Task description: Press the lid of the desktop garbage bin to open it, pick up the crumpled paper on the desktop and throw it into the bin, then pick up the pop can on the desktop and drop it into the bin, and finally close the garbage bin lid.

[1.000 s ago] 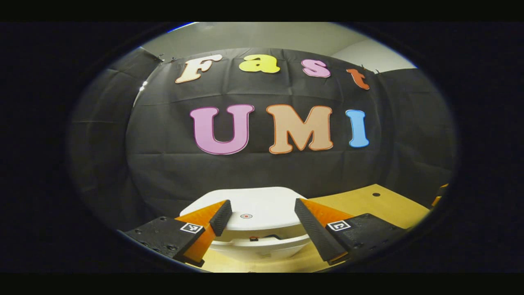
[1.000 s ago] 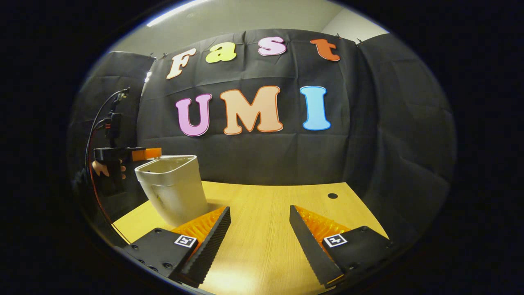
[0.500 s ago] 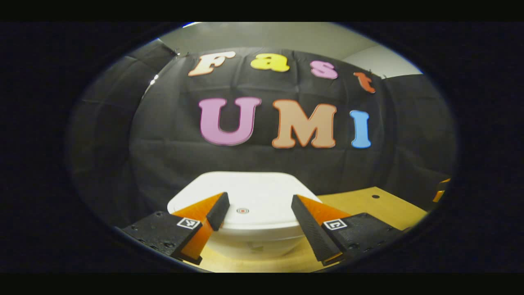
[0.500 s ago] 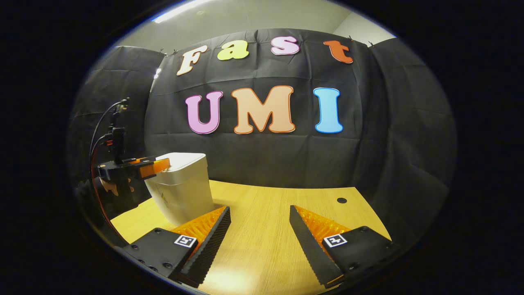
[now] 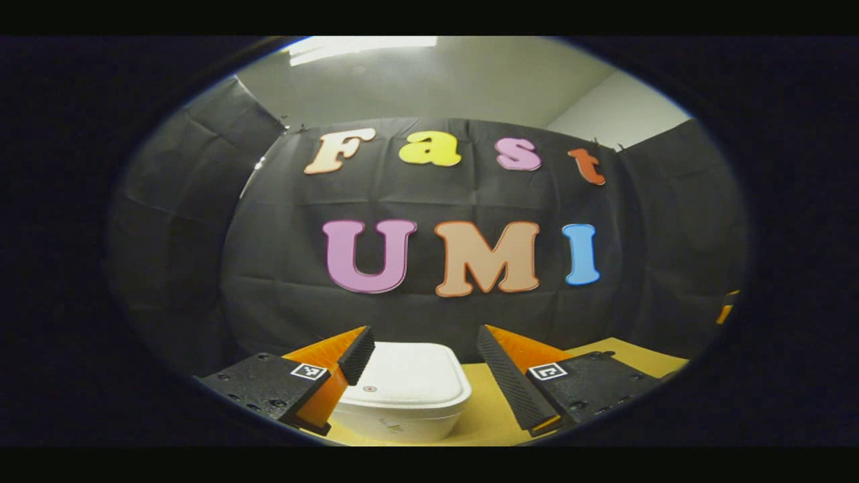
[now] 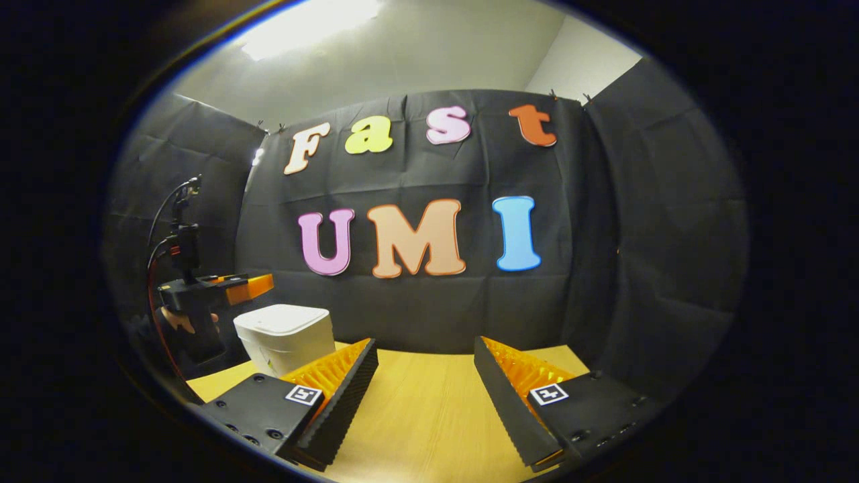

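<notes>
The white desktop bin stands on the wooden table with its lid down flat. My left gripper hangs open above and behind it, nothing between its fingers. In the right gripper view the bin sits at the left of the table, and the left gripper hovers above its near side, held by a hand. My right gripper stands open over bare table, well to the right of the bin.
The wooden table stretches between my right fingers toward the black cloth wall. A cable runs up from the left gripper. The table's right part lies beside the bin.
The bin lid went from open to shut. Both grippers then lifted and pulled back, so the bin looks smaller and lower in both views.
</notes>
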Motion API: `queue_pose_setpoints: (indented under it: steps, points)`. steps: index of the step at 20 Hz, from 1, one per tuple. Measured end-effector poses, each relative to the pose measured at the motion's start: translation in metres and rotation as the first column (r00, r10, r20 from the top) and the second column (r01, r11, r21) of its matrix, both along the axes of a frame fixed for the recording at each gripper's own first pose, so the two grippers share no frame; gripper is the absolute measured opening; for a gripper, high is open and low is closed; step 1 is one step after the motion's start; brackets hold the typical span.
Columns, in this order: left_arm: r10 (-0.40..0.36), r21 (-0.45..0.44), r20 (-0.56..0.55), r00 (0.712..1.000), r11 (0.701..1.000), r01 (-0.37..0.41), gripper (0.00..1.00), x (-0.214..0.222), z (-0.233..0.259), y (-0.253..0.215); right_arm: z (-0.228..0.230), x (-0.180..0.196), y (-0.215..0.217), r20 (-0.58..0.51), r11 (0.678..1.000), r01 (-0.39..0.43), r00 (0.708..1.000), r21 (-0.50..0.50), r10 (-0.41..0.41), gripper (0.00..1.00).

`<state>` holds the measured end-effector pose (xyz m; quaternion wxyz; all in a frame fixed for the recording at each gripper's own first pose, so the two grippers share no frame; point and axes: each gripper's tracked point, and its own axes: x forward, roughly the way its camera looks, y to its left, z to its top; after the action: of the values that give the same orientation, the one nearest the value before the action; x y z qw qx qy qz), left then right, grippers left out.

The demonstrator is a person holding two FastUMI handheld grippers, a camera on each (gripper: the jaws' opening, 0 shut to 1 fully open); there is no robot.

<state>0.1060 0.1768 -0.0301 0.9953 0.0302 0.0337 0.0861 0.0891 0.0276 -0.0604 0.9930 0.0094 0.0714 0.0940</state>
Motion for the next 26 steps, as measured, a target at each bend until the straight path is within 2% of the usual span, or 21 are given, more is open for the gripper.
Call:
queue_pose_setpoints:
  steps: [3,6,9,10,12,14,15,17,26]
  points:
    - [-0.035,0.033,0.003,0.999,0.999,0.035,0.93,-0.021,0.009,-0.054,0.011,-0.015,-0.023,0.040,1.000,-0.019,0.999,0.021,0.018,0.96]
    - [-0.089,0.005,0.008,0.996,0.996,0.089,0.93,-0.044,0.013,-0.111,0.019,-0.027,-0.043,0.059,0.998,-0.041,0.998,0.048,0.038,0.96]
    - [-0.160,0.004,0.035,0.987,0.987,0.160,0.95,-0.060,0.023,-0.156,0.032,-0.036,-0.056,0.071,0.996,-0.029,0.997,0.081,0.023,0.96]
    - [-0.177,0.001,0.032,0.984,0.984,0.177,0.96,-0.064,0.022,-0.166,0.039,-0.039,-0.059,0.083,0.996,-0.021,0.996,0.092,0.014,0.92]
    - [-0.231,-0.028,0.041,0.972,0.972,0.233,0.99,-0.068,0.023,-0.186,0.052,-0.043,-0.063,0.117,0.995,0.004,0.993,0.100,-0.015,0.96]
    - [-0.275,-0.078,0.046,0.960,0.957,0.278,0.95,-0.070,0.022,-0.198,0.059,-0.047,-0.061,0.133,0.994,0.035,0.990,0.103,-0.049,0.96]
    - [-0.290,-0.104,0.038,0.956,0.951,0.292,0.99,-0.073,0.018,-0.201,0.062,-0.049,-0.056,0.137,0.993,0.042,0.989,0.108,-0.057,0.96]
    - [-0.307,-0.132,0.058,0.950,0.941,0.312,0.96,-0.077,0.024,-0.200,0.070,-0.055,-0.050,0.164,0.993,0.059,0.984,0.106,-0.076,0.98]
    - [-0.368,-0.119,0.063,0.928,0.920,0.373,0.95,-0.093,0.023,-0.192,0.072,-0.067,-0.016,0.172,0.994,0.087,0.980,0.071,-0.098,0.98]
